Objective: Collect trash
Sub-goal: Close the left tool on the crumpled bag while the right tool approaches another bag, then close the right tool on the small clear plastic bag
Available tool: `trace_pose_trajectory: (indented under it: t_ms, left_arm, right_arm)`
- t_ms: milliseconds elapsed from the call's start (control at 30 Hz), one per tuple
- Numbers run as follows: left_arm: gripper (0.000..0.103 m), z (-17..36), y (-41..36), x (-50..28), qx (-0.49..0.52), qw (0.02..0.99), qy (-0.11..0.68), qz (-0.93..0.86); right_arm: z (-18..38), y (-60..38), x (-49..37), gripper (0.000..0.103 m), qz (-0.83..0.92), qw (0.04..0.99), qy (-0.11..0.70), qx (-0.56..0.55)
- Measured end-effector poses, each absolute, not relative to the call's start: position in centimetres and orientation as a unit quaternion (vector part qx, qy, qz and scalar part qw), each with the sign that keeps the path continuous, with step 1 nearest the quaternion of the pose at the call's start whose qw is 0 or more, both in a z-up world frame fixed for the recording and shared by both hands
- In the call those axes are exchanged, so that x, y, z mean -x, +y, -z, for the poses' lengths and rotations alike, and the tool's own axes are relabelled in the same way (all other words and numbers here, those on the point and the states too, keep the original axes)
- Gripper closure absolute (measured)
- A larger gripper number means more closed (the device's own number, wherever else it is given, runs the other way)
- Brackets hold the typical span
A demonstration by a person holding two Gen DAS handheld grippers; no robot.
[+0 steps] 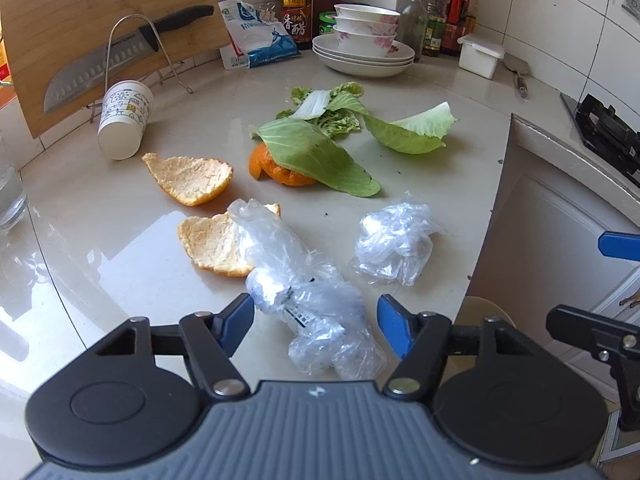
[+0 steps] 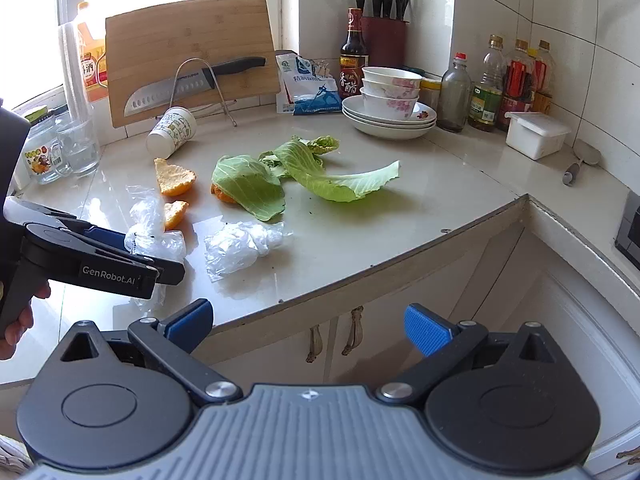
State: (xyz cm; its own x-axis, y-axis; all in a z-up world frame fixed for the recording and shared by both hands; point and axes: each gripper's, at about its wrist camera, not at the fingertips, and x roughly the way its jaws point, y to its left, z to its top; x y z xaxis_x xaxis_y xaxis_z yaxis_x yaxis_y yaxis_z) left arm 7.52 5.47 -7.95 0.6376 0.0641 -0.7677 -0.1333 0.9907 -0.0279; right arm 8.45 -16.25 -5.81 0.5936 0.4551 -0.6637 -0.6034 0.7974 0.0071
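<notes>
Trash lies on the white counter point(image 1: 120, 264). My left gripper point(image 1: 316, 322) is open, its blue fingers either side of a long crumpled clear plastic bag point(image 1: 296, 280); it also shows in the right wrist view point(image 2: 154, 236). A second plastic wad point(image 1: 394, 240) point(image 2: 240, 246) lies to the right. Orange peels point(image 1: 192, 178) point(image 1: 214, 244) point(image 2: 174, 178), cabbage leaves point(image 1: 320, 152) point(image 1: 412, 130) point(image 2: 340, 176) and a tipped paper cup point(image 1: 124, 120) point(image 2: 172, 130) lie farther back. My right gripper point(image 2: 308, 326) is open and empty, off the counter's front edge above the cabinet doors point(image 2: 336, 340).
A cutting board with a knife point(image 1: 120, 56) on a wire rack stands at the back left. Stacked bowls and plates point(image 1: 364, 46), bottles point(image 1: 436, 16), a white box point(image 1: 480, 56) and a glass point(image 1: 10, 196) line the back and left. A stove point(image 1: 608, 132) sits at right.
</notes>
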Motion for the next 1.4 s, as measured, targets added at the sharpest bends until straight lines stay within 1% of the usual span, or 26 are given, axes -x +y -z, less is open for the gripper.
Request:
trace_pose_trajectory:
  t_ms: [200, 267, 300, 567, 600, 633, 700, 733, 767, 900, 1000, 1067, 1100, 1200, 1233, 1400]
  left_arm:
    - [0.047, 8.4, 5.9, -7.9, 0.048, 0.9, 0.429, -0.052]
    - [0.057, 8.5, 6.1, -7.9, 0.052, 0.899, 0.433, -0.047]
    - [0.058, 8.6, 6.2, -7.9, 0.054, 0.898, 0.434, -0.046]
    - [0.06, 8.6, 6.8, -7.5, 0.055, 0.895, 0.439, -0.052]
    - [0.059, 8.6, 6.8, -7.4, 0.053, 0.895, 0.44, -0.054]
    - [0.057, 8.5, 6.9, -7.2, 0.052, 0.894, 0.441, -0.055]
    - [0.045, 8.3, 7.1, -7.0, 0.05, 0.895, 0.439, -0.058]
    - [0.034, 8.2, 7.2, -6.8, 0.05, 0.896, 0.436, -0.063]
    - [0.028, 8.0, 7.3, -6.7, 0.052, 0.898, 0.432, -0.066]
    - [0.029, 7.7, 8.1, -7.0, 0.075, 0.899, 0.425, -0.071]
    - [0.034, 7.9, 8.7, -7.4, 0.092, 0.898, 0.424, -0.069]
    - [0.049, 8.1, 8.9, -7.7, 0.099, 0.895, 0.429, -0.065]
    - [0.049, 8.2, 8.9, -7.8, 0.102, 0.895, 0.43, -0.063]
    - [0.062, 8.3, 9.0, -7.8, 0.107, 0.894, 0.43, -0.058]
    - [0.063, 8.3, 9.0, -7.8, 0.108, 0.894, 0.432, -0.054]
    - [0.064, 8.0, 9.2, -7.6, 0.101, 0.893, 0.435, -0.051]
  right_arm:
    - [6.3, -15.0, -9.1, 0.0, -0.314, 0.88, 0.338, 0.111]
    - [6.6, -14.6, -9.4, 0.0, -0.318, 0.879, 0.339, 0.112]
    - [6.7, -14.4, -9.6, 0.0, -0.32, 0.877, 0.34, 0.112]
    - [8.5, -12.7, -11.4, 0.0, -0.345, 0.866, 0.341, 0.119]
    - [8.6, -12.5, -11.7, 0.0, -0.348, 0.864, 0.343, 0.118]
    - [8.8, -12.2, -11.9, 0.0, -0.352, 0.862, 0.344, 0.118]
    - [8.9, -11.7, -12.4, 0.0, -0.357, 0.86, 0.344, 0.119]
    - [9.0, -11.5, -12.6, 0.0, -0.359, 0.86, 0.343, 0.12]
    - [9.0, -11.3, -12.7, 0.0, -0.362, 0.859, 0.343, 0.119]
    - [9.1, -11.0, -13.1, 0.0, -0.365, 0.857, 0.345, 0.116]
    - [9.0, -11.1, -13.2, 0.0, -0.366, 0.858, 0.342, 0.114]
    - [9.0, -11.1, -13.3, 0.0, -0.367, 0.858, 0.342, 0.113]
    - [9.0, -11.1, -13.4, 0.0, -0.368, 0.858, 0.341, 0.113]
    - [9.0, -10.9, -13.7, 0.0, -0.371, 0.856, 0.343, 0.111]
    - [9.1, -10.7, -13.8, 0.0, -0.373, 0.855, 0.345, 0.108]
    - [9.7, -9.7, -14.4, 0.0, -0.379, 0.85, 0.349, 0.105]
